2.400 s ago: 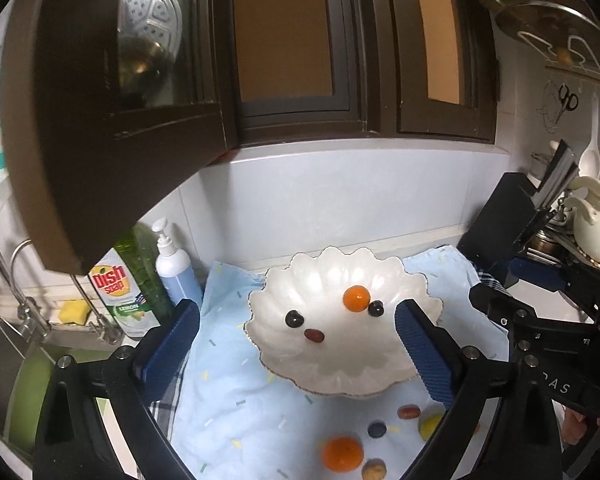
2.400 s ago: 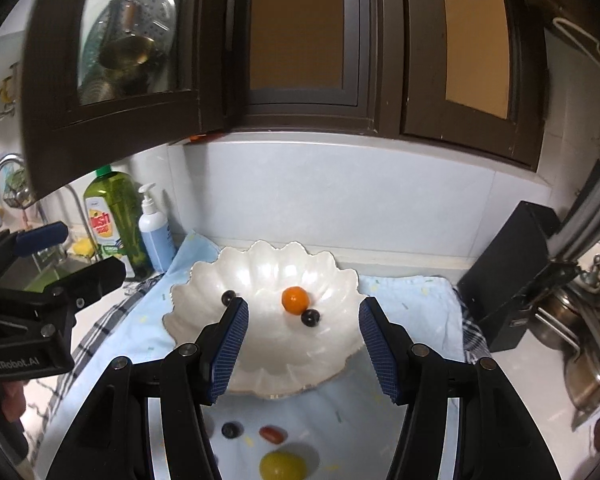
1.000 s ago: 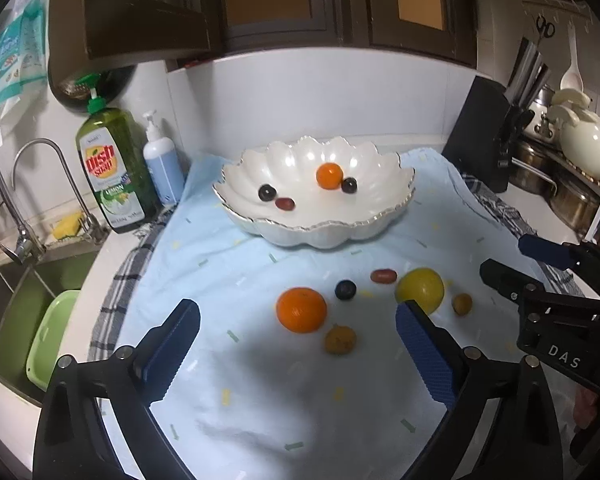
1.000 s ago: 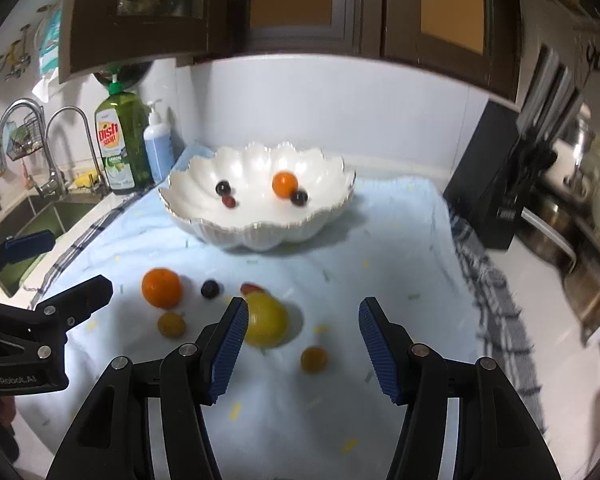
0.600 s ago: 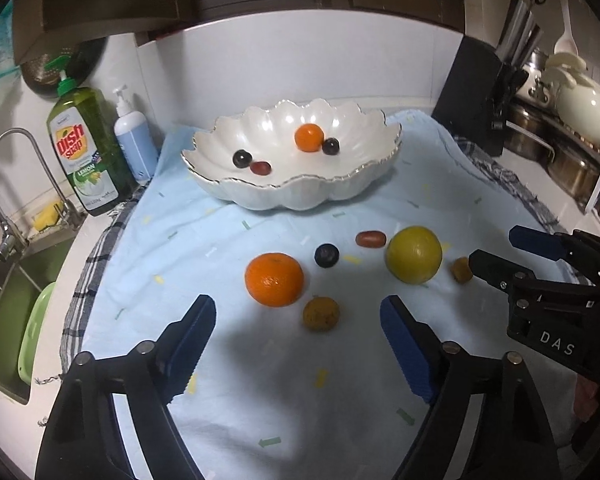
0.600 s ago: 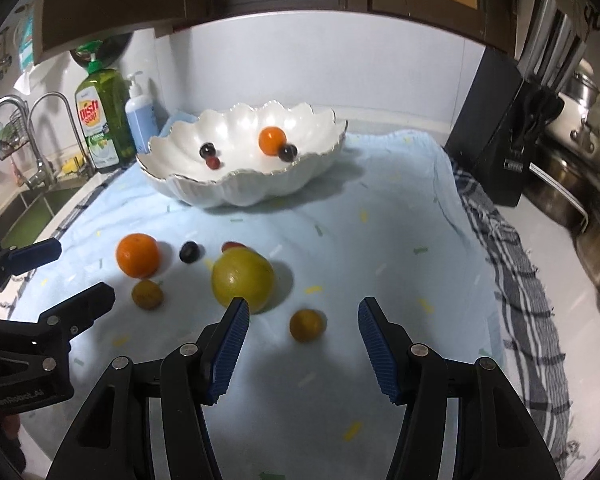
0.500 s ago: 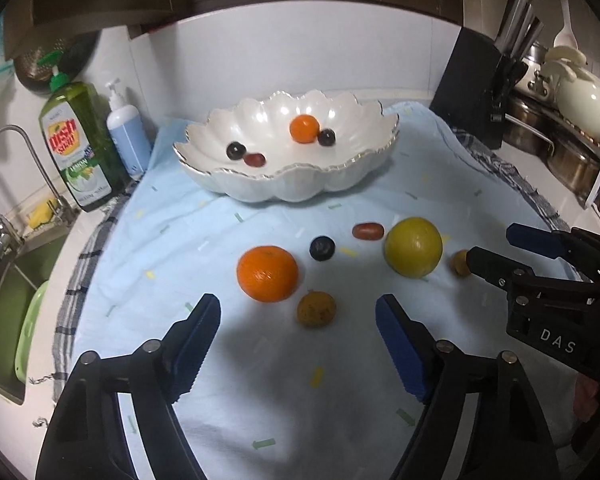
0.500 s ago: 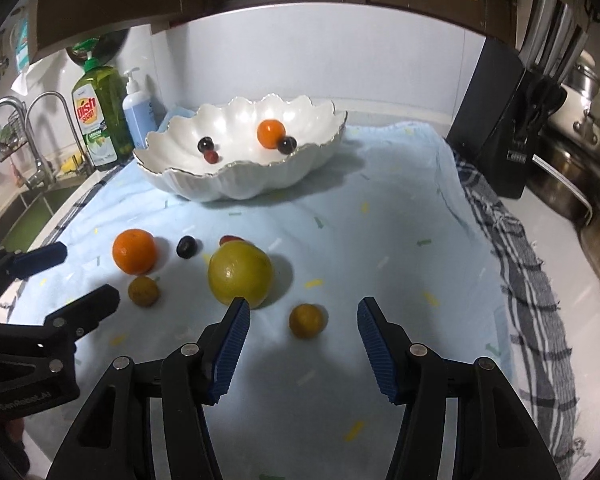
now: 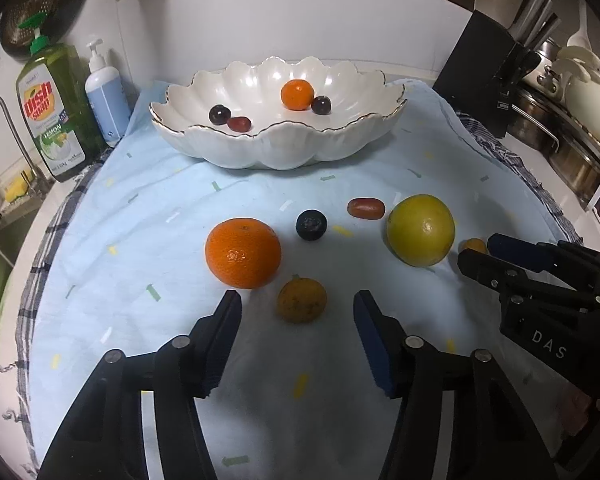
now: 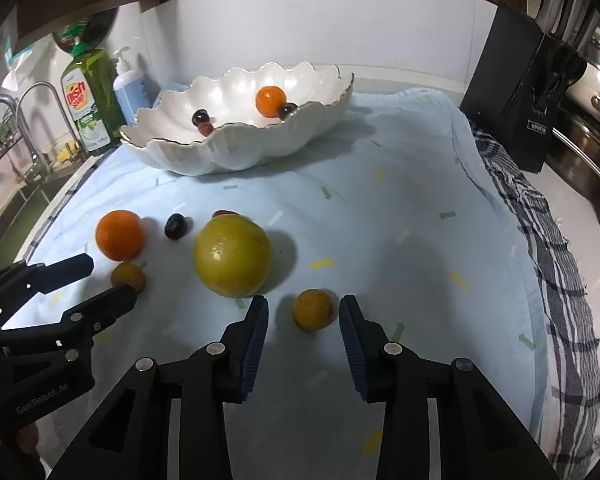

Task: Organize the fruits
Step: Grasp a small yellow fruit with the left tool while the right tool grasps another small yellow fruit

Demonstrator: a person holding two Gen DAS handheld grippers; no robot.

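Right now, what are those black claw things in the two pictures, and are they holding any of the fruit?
They are grabbing tools that a person holds, one in each hand. Each has a small camera looking along its two fingers, so each picture is one tool's own view.

The left tool is closing around a small brownish-orange fruit on the blue cloth. The right tool is closing around another small orange fruit. Neither is pinched yet, so nothing is held.

Also on the cloth lie a big orange, a yellow-green fruit, a dark grape and a red grape. The white bowl behind already has four fruits.
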